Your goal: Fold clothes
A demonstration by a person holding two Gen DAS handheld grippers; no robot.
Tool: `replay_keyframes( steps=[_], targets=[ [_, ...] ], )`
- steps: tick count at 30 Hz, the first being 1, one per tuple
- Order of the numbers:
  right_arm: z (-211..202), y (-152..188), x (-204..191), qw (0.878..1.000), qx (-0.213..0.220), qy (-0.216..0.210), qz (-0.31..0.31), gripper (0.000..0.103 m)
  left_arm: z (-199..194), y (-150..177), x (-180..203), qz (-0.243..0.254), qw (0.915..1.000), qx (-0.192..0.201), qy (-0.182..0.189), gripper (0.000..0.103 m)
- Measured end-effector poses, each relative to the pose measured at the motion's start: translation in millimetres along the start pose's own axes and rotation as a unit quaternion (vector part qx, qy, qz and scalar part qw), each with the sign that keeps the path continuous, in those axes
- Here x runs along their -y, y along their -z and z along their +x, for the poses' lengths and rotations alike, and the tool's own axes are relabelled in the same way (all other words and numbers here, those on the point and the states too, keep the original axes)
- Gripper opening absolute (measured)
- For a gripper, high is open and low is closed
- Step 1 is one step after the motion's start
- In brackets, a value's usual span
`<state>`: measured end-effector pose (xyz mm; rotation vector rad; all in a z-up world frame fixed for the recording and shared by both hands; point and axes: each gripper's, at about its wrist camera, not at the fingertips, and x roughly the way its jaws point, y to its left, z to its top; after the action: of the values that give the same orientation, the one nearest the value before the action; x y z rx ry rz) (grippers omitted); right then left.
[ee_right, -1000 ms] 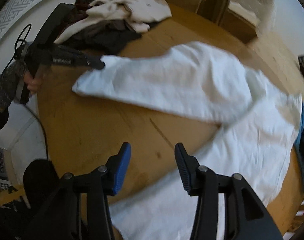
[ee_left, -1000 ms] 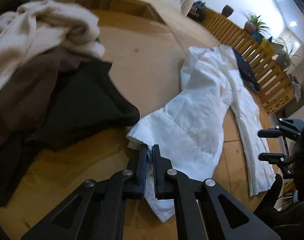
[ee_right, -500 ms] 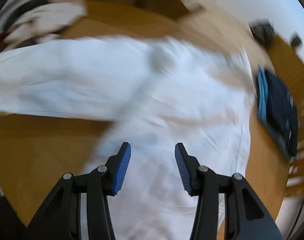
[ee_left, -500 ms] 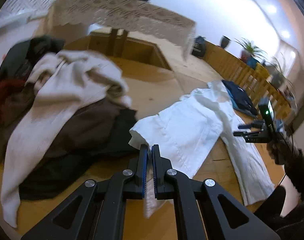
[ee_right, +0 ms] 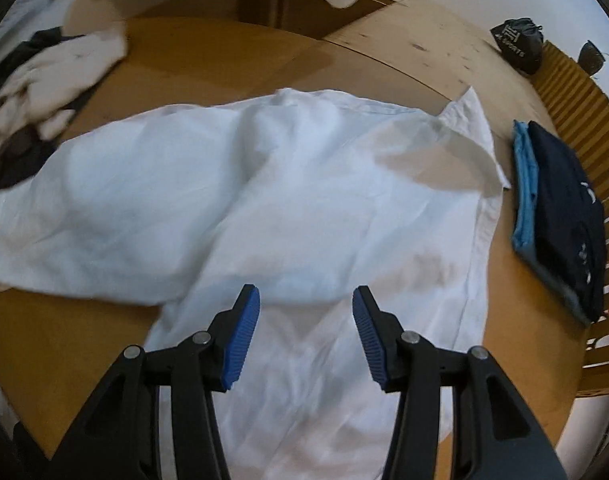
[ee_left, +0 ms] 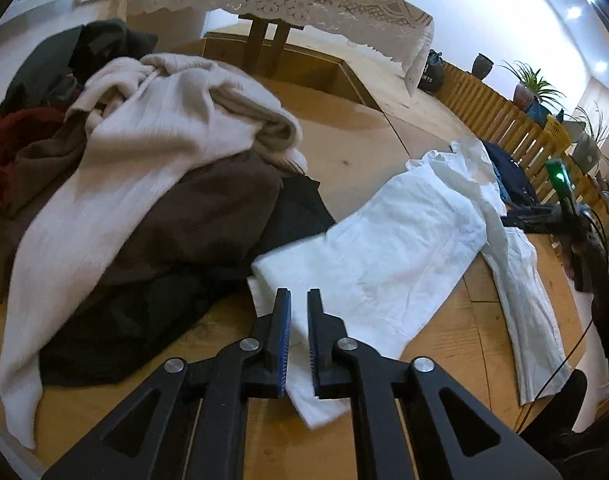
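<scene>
Left hand-held gripper [ee_left: 299, 336]: black angular fingers, blue ribbed pads, silver round screws. Right hand-held gripper [ee_right: 305, 334]: same build; a green light glows on its body, a thin cable trailing, dark sleeve apparently behind.

1. The left gripper [ee_left: 299, 334] is hovering low, its jaws standing slightly apart, seemingly gripping nothing.
2. The right gripper [ee_right: 306, 330] is hanging with jaws spread wide.
</scene>
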<state>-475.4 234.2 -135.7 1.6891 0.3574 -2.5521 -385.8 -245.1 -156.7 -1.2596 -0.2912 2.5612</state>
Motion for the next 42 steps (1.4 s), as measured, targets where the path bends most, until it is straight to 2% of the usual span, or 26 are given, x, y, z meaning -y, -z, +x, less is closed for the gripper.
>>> replay_keyframes(
  steps=[2, 4, 5, 6, 8, 9, 10, 11, 13, 15, 17, 20, 22, 23, 24, 27, 30, 34, 38, 42],
  targets=[
    [4, 3, 2, 1.000, -0.003, -0.012, 0.012, 0.048, -4, -1, 1, 0.003, 1.0000, 0.005, 0.001, 0.006],
    [4, 15, 4, 0.999, -0.008, -0.030, 0.022, 0.048, -7, -3, 6, 0.009, 1.0000, 0.003, 0.001, 0.011],
    [4, 23, 5, 0.999, -0.013, -0.036, 0.026, 0.048, -6, -4, 10, 0.005, 0.9998, -0.009, 0.016, 0.023],
    [3, 30, 4, 0.999, -0.016, -0.043, 0.027, 0.048, -4, -4, 16, -0.001, 0.9990, -0.020, 0.039, 0.040],
    [0, 41, 0, 0.998, -0.020, -0.057, 0.026, 0.048, 2, -3, 37, -0.005, 0.9955, -0.033, 0.088, 0.047],
    [-1, 47, -2, 0.997, -0.022, -0.065, 0.026, 0.048, 7, -2, 51, 0.007, 0.9942, -0.039, 0.100, 0.047],
    [-2, 53, -4, 0.997, -0.025, -0.072, 0.026, 0.048, 15, 0, 69, 0.033, 0.9936, -0.046, 0.097, 0.047],
    [-3, 58, -5, 0.996, -0.027, -0.079, 0.026, 0.048, 22, 3, 88, 0.070, 0.9930, -0.053, 0.079, 0.046],
    [-6, 65, -11, 0.997, -0.026, -0.067, 0.011, 0.048, 36, 8, 117, 0.143, 0.9869, -0.064, 0.039, 0.045],
    [-9, 71, -16, 0.998, -0.026, -0.058, -0.001, 0.048, 49, 15, 140, 0.212, 0.9745, -0.073, 0.004, 0.045],
    [-10, 74, -17, 0.997, -0.030, -0.065, -0.002, 0.048, 61, 21, 160, 0.275, 0.9573, -0.083, -0.032, 0.047],
    [-12, 78, -18, 0.997, -0.034, -0.073, -0.003, 0.048, 83, 23, 165, 0.322, 0.9365, -0.108, -0.088, 0.044],
    [-13, 81, -20, 0.997, -0.035, -0.073, -0.007, 0.048, 93, 19, 161, 0.324, 0.9327, -0.120, -0.103, 0.037],
    [-13, 82, -22, 0.997, -0.035, -0.073, -0.010, 0.048, 96, 17, 159, 0.324, 0.9320, -0.122, -0.107, 0.029],
    [-12, 83, -23, 0.997, -0.036, -0.071, -0.012, 0.048, 97, 14, 156, 0.322, 0.9329, -0.121, -0.108, 0.018],
    [-11, 87, -24, 0.997, -0.040, -0.070, -0.016, 0.048, 99, 6, 148, 0.306, 0.9406, -0.112, -0.095, 0.004],
    [-12, 91, -27, 0.997, -0.044, -0.064, -0.025, 0.048, 98, -1, 140, 0.291, 0.9474, -0.102, -0.087, 0.003],
    [-11, 95, -27, 0.996, -0.049, -0.067, -0.031, 0.048, 86, -18, 122, 0.250, 0.9620, -0.077, -0.080, 0.003],
    [-12, 97, -29, 0.996, -0.054, -0.066, -0.032, 0.048, 74, -36, 99, 0.216, 0.9704, -0.050, -0.096, 0.003],
    [-13, 101, -32, 0.996, -0.059, -0.062, -0.035, 0.052, 70, -53, 81, 0.188, 0.9748, -0.034, -0.115, 0.003]
  ],
)
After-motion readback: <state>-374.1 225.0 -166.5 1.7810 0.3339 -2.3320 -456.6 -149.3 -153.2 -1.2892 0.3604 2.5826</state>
